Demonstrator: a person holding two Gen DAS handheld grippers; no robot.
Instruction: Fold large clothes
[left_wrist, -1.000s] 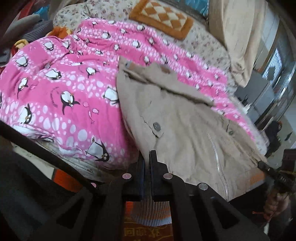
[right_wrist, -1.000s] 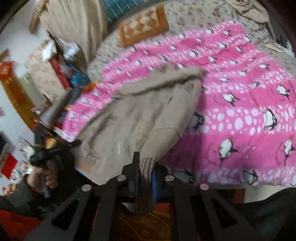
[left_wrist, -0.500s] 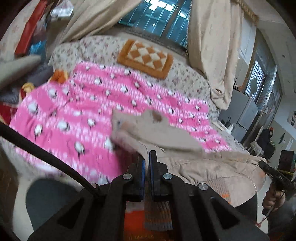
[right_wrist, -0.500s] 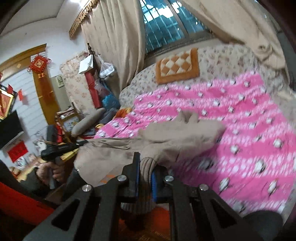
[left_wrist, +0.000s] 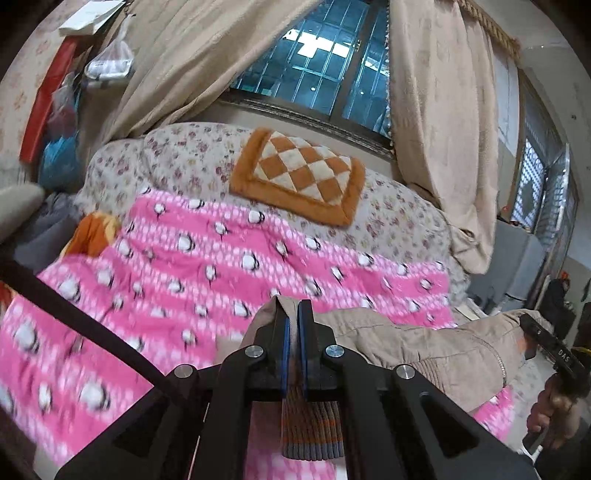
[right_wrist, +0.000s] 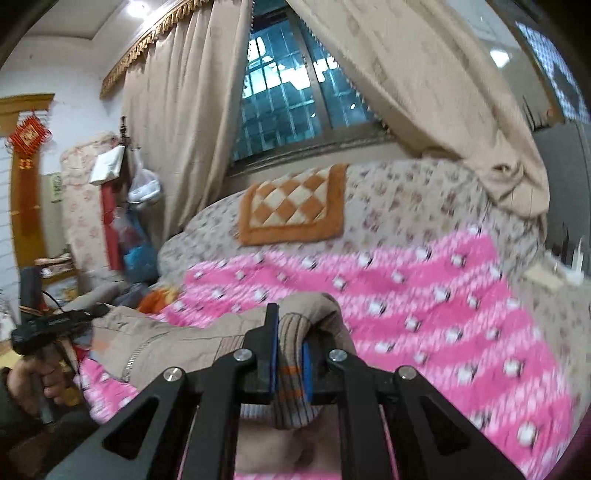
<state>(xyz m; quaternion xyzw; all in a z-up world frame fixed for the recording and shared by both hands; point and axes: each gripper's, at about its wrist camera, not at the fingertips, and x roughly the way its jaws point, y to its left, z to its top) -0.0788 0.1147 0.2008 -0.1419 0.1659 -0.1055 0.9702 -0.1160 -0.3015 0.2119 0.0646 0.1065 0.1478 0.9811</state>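
Work surface: bed with pink penguin-print quilt (left_wrist: 192, 266) over a floral sheet (left_wrist: 399, 221); orange-and-cream checkered cushion (left_wrist: 299, 177) near the head. Beige curtains (right_wrist: 184, 110) flank a barred window (right_wrist: 291, 92). Clear plastic bag (right_wrist: 142, 188) hangs by the left curtain, contents unreadable. Beige zip-front jacket (left_wrist: 436, 347) is stretched between the two grippers above the quilt. Left gripper (left_wrist: 294, 325) pinches its striped ribbed hem; right gripper (right_wrist: 290, 347) clamps a ribbed cuff.
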